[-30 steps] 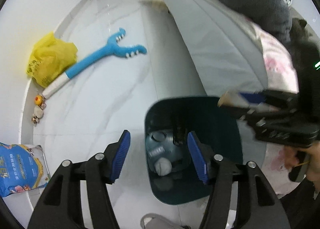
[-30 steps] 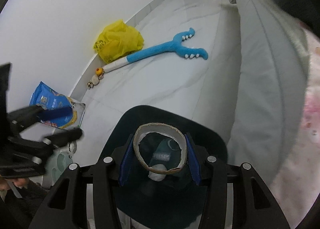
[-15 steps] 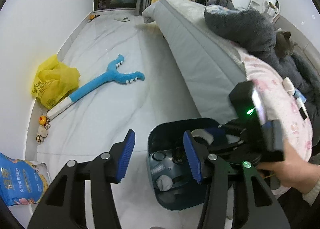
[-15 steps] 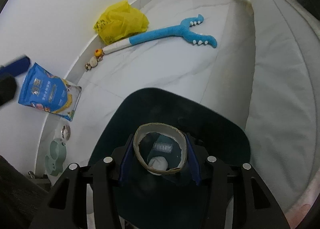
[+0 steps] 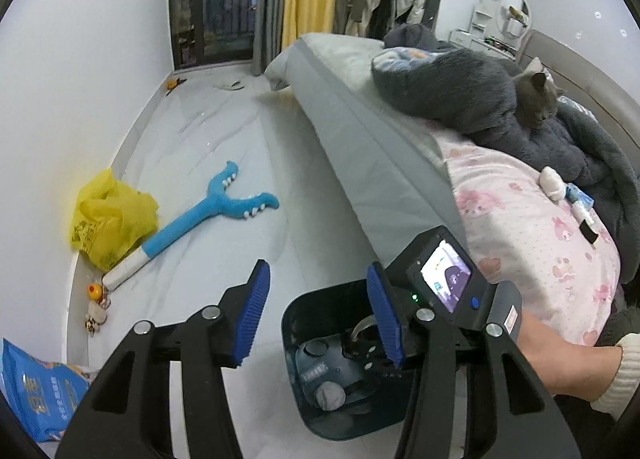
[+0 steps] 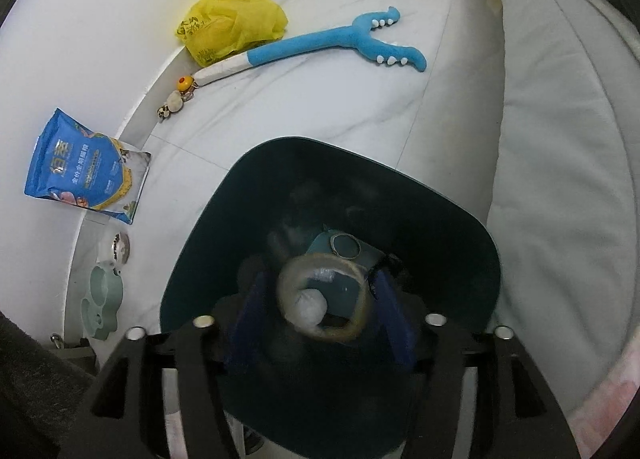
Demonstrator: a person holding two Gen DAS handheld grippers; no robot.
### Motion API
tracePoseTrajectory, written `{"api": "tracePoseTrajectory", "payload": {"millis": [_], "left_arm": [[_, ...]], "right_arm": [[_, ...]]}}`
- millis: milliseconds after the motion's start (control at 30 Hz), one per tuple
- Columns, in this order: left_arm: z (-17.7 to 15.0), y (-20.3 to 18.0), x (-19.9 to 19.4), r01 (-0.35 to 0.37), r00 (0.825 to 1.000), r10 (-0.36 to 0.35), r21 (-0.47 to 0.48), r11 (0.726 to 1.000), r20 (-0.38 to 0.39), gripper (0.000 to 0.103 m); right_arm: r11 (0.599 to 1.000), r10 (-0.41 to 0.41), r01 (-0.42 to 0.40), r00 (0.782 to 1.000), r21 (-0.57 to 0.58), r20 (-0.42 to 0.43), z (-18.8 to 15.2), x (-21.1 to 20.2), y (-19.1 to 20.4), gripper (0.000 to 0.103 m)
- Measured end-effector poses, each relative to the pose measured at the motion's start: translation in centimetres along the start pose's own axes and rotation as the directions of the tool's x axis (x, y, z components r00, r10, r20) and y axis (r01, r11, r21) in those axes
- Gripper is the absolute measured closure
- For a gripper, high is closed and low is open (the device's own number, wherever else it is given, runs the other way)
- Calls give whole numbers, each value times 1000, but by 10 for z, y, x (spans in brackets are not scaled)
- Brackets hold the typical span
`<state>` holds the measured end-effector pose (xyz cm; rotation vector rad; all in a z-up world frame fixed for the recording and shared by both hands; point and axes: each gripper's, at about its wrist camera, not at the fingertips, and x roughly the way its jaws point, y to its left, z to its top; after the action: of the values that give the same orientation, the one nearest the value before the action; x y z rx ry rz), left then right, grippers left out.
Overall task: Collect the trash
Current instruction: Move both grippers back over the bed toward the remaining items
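The main risk, as I judge it, is the ring [image 6: 322,299] snagging on a pad or tipping outward on release, so that it lands on the floor [image 6: 320,107] instead of in the bin [image 6: 452,219]; the blurred view suggests fast motion, which would make that likelier. The right gripper [image 6: 320,309], low in the frame and inside the bin's mouth, grips the ring. It looks like a thin, beige cardboard hoop, open through the middle, above a teal bottle [image 6: 344,249] and a white wad [image 6: 308,309]. The left gripper [image 5: 316,315] hangs open and empty at lower centre, beside the bin.
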<state>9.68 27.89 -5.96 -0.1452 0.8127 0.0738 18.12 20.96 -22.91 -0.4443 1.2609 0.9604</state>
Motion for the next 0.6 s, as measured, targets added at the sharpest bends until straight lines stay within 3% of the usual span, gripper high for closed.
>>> {"api": "tracePoseTrajectory", "payload": {"millis": [233, 600], "left_arm": [[13, 3, -13, -13, 999, 15, -31, 999, 41, 47], [32, -36, -31, -20, 994, 17, 28, 999, 107, 23]], "right_arm": [[1000, 6, -6, 999, -8, 47, -3, -42, 10, 31], [999, 3, 5, 980, -41, 198, -7, -124, -2, 23]]}}
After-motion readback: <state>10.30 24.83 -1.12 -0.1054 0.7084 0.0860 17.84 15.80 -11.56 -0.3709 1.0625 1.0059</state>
